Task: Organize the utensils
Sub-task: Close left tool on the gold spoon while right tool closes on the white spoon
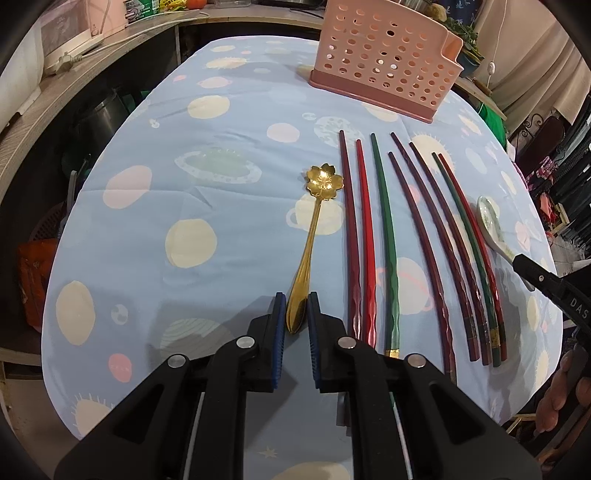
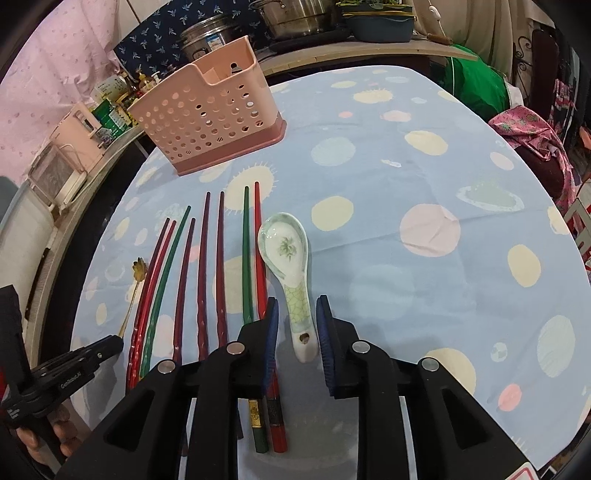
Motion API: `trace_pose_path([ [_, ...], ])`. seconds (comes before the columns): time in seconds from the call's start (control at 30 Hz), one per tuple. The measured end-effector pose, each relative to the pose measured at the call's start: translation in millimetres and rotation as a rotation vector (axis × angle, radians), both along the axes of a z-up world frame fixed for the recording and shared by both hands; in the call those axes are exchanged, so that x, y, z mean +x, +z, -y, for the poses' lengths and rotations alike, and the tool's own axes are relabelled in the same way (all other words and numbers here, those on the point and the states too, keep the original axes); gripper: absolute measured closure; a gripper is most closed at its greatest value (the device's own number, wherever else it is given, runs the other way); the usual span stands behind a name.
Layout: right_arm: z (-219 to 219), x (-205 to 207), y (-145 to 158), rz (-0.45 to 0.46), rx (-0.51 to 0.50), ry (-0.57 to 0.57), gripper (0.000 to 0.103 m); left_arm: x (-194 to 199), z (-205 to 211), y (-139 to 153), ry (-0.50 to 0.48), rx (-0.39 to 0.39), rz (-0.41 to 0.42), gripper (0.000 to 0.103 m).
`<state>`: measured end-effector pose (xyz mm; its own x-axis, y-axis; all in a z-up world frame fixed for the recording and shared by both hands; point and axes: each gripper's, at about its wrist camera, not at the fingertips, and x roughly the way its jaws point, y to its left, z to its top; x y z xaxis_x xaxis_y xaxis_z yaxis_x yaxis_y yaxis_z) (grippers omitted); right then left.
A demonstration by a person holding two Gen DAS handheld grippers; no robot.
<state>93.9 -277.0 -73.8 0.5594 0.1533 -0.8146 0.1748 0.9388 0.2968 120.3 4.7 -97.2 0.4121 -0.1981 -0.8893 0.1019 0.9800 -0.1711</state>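
Observation:
A gold flower-bowl spoon (image 1: pixel 314 236) lies on the blue tablecloth; its handle end sits between the fingers of my open left gripper (image 1: pixel 296 301). A white-green ceramic spoon (image 2: pixel 291 273) lies with its handle between the fingers of my open right gripper (image 2: pixel 297 306). Several red, maroon and green chopsticks (image 1: pixel 388 236) lie side by side between the two spoons; they also show in the right wrist view (image 2: pixel 207 266). A pink perforated utensil holder (image 1: pixel 384 59) stands at the far side of the table, also in the right wrist view (image 2: pixel 210 110), and looks empty.
The table (image 1: pixel 184 122) wears a blue cloth with pastel planets. A shelf with appliances (image 1: pixel 74 40) runs along the left. Metal pots (image 2: pixel 295 18) and clutter stand behind the holder. The other gripper shows at each view's edge (image 1: pixel 546 284) (image 2: pixel 74 365).

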Motion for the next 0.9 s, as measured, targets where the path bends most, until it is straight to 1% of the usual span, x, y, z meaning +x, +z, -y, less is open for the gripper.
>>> trace_pose_path([
  [0.13,7,2,-12,-0.028,0.051,-0.009,0.082,0,-1,0,0.002,-0.007,-0.002,0.091],
  [0.2,8,1,-19,-0.04,0.074,-0.011,0.084,0,-1,0,0.003,-0.007,-0.002,0.092],
  [0.23,8,-1,-21,-0.035,0.078,-0.013,0.084,0,-1,0,0.003,-0.007,-0.002,0.092],
  [0.47,5,-4,-21,-0.015,0.055,-0.004,0.086,0,0,0,0.002,-0.001,0.001,0.092],
  [0.53,4,-6,-22,-0.017,0.065,0.001,0.089,0,-1,0,0.004,-0.001,0.001,0.092],
  [0.57,3,-7,-22,-0.019,0.07,0.005,0.093,0,-1,0,0.004,-0.003,0.0,0.092],
  [0.67,1,-12,-21,-0.018,0.056,0.007,0.094,-1,-1,0,0.004,-0.01,-0.004,0.092],
  [0.77,0,-17,-16,-0.011,0.045,0.006,0.095,-4,-1,3,0.001,-0.016,-0.001,0.093],
  [0.9,2,-23,-1,0.021,0.005,-0.003,0.096,-8,-2,12,0.001,-0.022,0.021,0.093],
])
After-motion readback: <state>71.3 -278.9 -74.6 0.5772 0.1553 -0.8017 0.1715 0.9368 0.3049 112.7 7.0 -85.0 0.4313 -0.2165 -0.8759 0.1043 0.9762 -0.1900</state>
